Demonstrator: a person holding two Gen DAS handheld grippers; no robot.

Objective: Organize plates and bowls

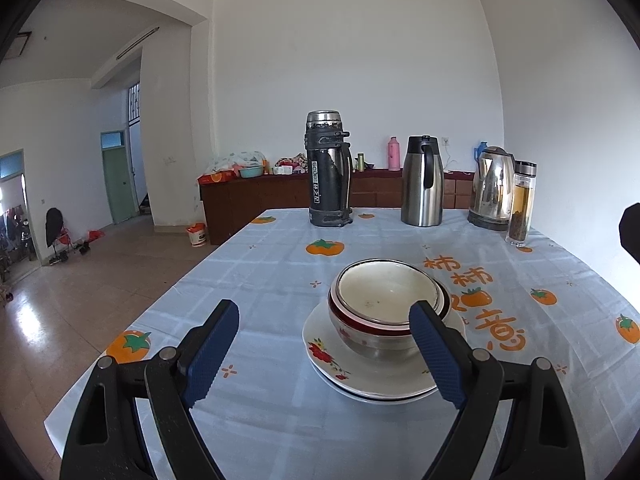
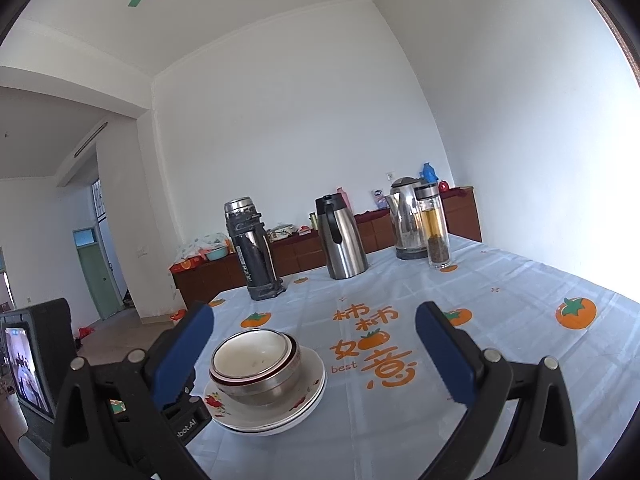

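Note:
Nested bowls (image 1: 384, 304), a white one inside a metal one with a red band, stand on stacked white flowered plates (image 1: 360, 376) on the table. My left gripper (image 1: 324, 354) is open and empty; its right finger overlaps the bowls' near right rim in view, its left finger hangs over bare cloth. In the right wrist view the bowls (image 2: 256, 364) and plates (image 2: 308, 396) sit at lower left. My right gripper (image 2: 314, 354) is open and empty, held above the table to the right of the stack.
The table (image 1: 260, 280) has a pale blue cloth with orange persimmons. At its far end stand a dark thermos (image 1: 328, 168), a steel carafe (image 1: 422, 182), an electric kettle (image 1: 492, 188) and a glass tea bottle (image 1: 522, 204). The left gripper's body (image 2: 36, 364) shows at left.

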